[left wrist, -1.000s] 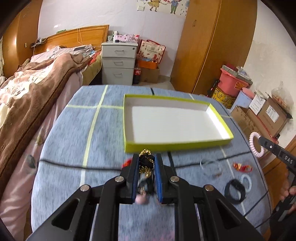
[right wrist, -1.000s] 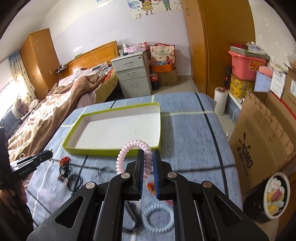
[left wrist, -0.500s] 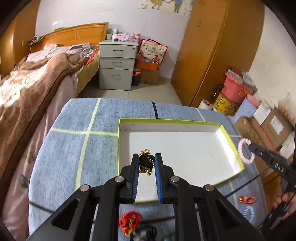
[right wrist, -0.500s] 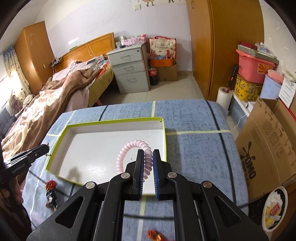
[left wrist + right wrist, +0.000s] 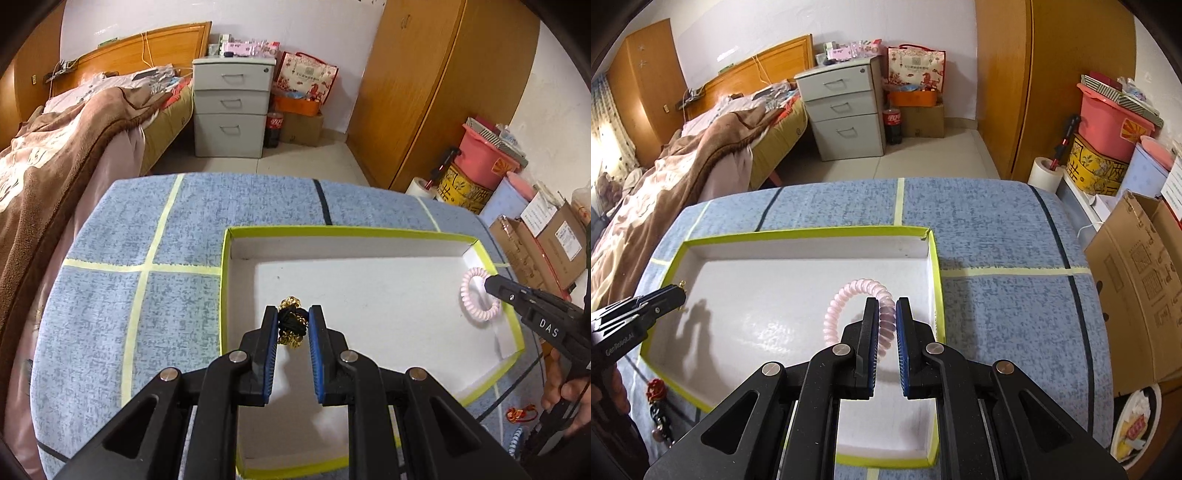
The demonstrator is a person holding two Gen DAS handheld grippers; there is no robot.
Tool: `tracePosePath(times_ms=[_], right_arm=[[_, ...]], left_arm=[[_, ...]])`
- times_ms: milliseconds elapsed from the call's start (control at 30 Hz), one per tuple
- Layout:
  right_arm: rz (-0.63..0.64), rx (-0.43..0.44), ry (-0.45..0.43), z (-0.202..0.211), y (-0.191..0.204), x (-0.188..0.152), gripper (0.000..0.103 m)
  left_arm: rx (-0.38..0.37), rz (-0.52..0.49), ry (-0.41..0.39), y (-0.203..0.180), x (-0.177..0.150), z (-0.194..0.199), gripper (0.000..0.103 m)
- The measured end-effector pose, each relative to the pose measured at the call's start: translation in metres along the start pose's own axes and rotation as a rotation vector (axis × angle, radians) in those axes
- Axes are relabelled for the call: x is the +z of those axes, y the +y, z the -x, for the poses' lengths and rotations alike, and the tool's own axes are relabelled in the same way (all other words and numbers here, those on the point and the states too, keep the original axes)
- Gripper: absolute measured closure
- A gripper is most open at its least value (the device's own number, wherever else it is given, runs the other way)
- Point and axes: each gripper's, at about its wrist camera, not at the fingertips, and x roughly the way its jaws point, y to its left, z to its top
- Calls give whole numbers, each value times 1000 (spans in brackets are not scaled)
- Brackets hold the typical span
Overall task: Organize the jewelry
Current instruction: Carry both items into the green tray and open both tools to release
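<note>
Left wrist: both loaded grippers [image 5: 291, 325] [image 5: 886, 317] above tray [image 5: 332, 232].

I see a bed [image 5: 66, 140] beside a grey drawer unit [image 5: 231, 107], a wooden wardrobe [image 5: 439, 85], white walls and a tiled floor [image 5: 923, 155].

A grey drawer cabinet [image 5: 844, 114] is seen against the far wall. A bed [image 5: 701, 147] under a brown blanket [image 5: 55, 158] is placed left of it, a cola bottle [image 5: 893, 123] and cardboard box [image 5: 921, 120] right of it, a wooden wardrobe [image 5: 436, 85] further right.
</note>
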Motion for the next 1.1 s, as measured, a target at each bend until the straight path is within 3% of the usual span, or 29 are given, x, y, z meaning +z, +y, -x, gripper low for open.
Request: tracePosePath(times_ms=[567,667,733,767,1100], right_arm=[[36,-33,32,-14,6,-1,93],[39,-26,28,-13,7,-2,84],[40,-16,18,-10,9,-2,69],[41,-5,12,-8,9,-2,67],[36,28,-35,20,15,-8,67]], left_arm=[[1,5,40,-4,0,-9,79],[-4,4,34,-5,1,-6,69],[3,1,28,-6,2,-4,62],[4,4,26,-5,2,-3,61],[19,1,-19,-4,-8,30,53]])
